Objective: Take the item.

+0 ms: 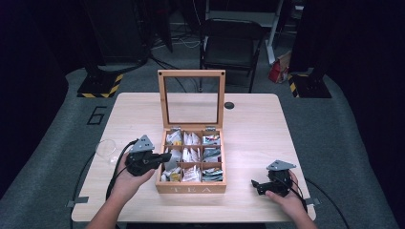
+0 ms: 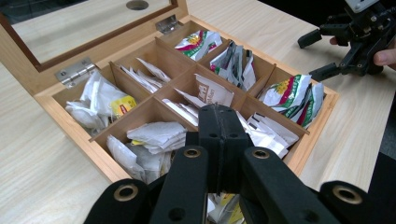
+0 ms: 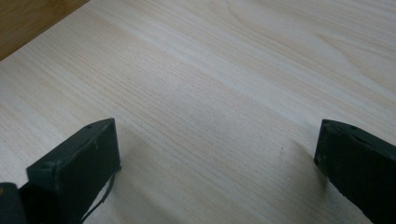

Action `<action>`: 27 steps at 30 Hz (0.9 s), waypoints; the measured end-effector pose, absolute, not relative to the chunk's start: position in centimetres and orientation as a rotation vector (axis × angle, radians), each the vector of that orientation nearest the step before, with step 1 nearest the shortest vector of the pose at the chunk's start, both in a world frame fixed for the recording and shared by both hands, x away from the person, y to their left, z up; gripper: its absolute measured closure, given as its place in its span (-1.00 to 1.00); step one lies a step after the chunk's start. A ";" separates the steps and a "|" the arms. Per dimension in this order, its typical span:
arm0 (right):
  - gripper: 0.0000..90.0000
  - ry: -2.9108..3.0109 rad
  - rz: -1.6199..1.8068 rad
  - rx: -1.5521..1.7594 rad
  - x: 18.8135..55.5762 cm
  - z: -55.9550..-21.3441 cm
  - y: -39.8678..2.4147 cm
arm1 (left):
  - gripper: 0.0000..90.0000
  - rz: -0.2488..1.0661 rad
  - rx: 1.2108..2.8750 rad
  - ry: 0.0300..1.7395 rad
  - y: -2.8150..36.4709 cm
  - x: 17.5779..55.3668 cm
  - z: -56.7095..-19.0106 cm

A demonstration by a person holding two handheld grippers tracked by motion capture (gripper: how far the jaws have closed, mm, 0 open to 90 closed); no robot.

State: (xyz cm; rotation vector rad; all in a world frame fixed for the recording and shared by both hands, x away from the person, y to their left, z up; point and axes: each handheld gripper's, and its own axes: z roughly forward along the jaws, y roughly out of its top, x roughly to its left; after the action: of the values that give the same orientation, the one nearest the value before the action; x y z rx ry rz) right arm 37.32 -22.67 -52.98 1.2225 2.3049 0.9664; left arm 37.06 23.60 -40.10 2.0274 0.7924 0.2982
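In the high view, the left claw [image 1: 165, 157] is hovering at the left edge of the wooden tea box [image 1: 191, 187] in mid-frame, its jaws pressed together with nothing seen between them. At lower right, the right claw [image 1: 255, 185] is resting on the worktop [image 1: 258, 129], jaws spread wide.

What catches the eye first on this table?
A wooden tea box sits mid-table, its glass lid upright and its nine compartments stuffed with tea bags. The left gripper, jaws shut, hangs over the box's near-left corner. The right gripper rests open on bare table.
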 end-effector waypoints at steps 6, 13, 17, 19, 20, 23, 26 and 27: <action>-1.00 2.305 0.966 1.223 37.3 -53.0 -22.7 | 1.00 0.307 2.020 0.793 23.9 37.0 -39.2; -1.00 2.305 0.965 1.221 37.3 -53.0 -22.7 | 1.00 0.332 2.010 0.797 24.2 37.0 -38.3; -1.00 2.305 0.966 1.222 37.3 -53.0 -22.7 | 1.00 0.337 2.009 0.798 24.5 37.1 -37.9; -1.00 2.305 0.966 1.222 37.3 -53.0 -22.7 | 1.00 0.334 2.008 0.799 24.6 37.1 -37.7; -1.00 2.305 0.966 1.222 37.3 -53.0 -22.7 | 1.00 0.331 2.009 0.800 24.6 37.1 -37.6; -1.00 2.305 0.966 1.222 37.3 -53.0 -22.7 | 1.00 0.330 2.010 0.802 24.8 37.2 -37.4; -1.00 2.305 0.966 1.221 37.3 -53.0 -22.7 | 1.00 0.346 1.999 0.806 24.9 37.2 -37.2; -1.00 2.305 0.966 1.222 37.3 -53.0 -22.7 | 1.00 0.347 2.003 0.805 24.9 37.2 -37.1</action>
State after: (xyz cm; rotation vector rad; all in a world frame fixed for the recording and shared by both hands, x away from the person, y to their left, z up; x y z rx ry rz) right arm 37.32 -22.68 -52.97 1.2221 2.3048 0.9656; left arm 37.25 24.93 -37.10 2.0027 0.8054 0.3467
